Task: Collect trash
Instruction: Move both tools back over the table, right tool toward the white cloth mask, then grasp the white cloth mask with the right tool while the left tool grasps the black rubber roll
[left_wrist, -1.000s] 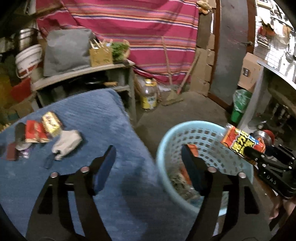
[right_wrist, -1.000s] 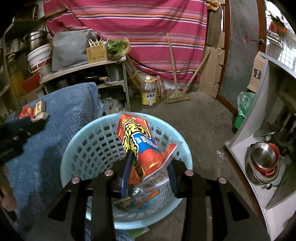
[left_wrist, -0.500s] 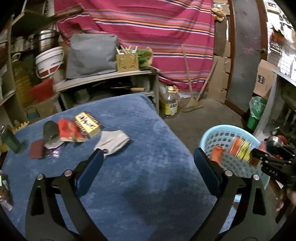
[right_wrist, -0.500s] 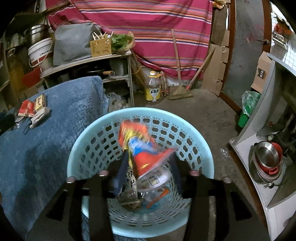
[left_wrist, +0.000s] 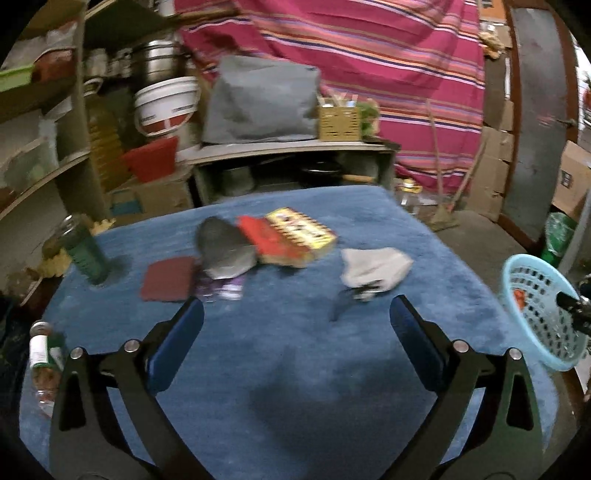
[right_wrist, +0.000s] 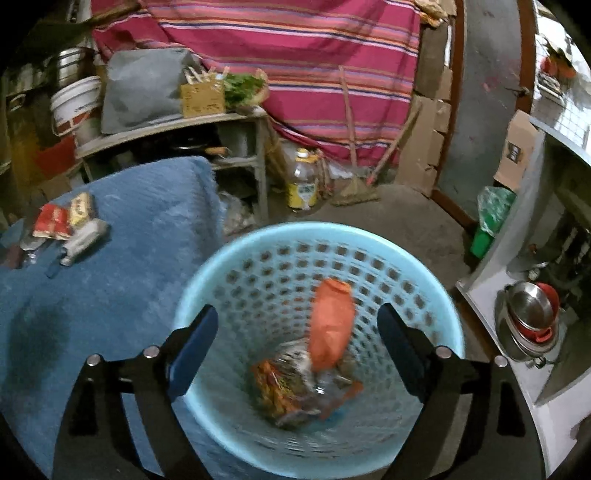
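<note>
My right gripper (right_wrist: 295, 339) is open and empty above the light blue basket (right_wrist: 436, 295). An orange snack bag (right_wrist: 330, 325) lies inside it on other wrappers (right_wrist: 284, 384). My left gripper (left_wrist: 295, 339) is open and empty over the blue-covered table (left_wrist: 277, 387). Ahead of it lie a grey-white crumpled wrapper (left_wrist: 373, 267), a yellow packet (left_wrist: 301, 230), a red packet (left_wrist: 266, 240), a grey pouch (left_wrist: 221, 247), a dark red square (left_wrist: 168, 278) and a purple wrapper (left_wrist: 221, 290). The basket (left_wrist: 535, 317) shows at the right edge of the left wrist view.
A green bottle (left_wrist: 86, 251) stands at the table's left and a jar (left_wrist: 44, 354) lies near its left edge. Shelves with a white bucket (left_wrist: 166, 105) stand behind. A broom (right_wrist: 354, 184) and an oil bottle (right_wrist: 303, 181) are on the floor; pots (right_wrist: 532, 317) sit at the right.
My right gripper opened and the orange snack bag dropped into the basket. My left gripper swung left from the basket to over the table and opened wider.
</note>
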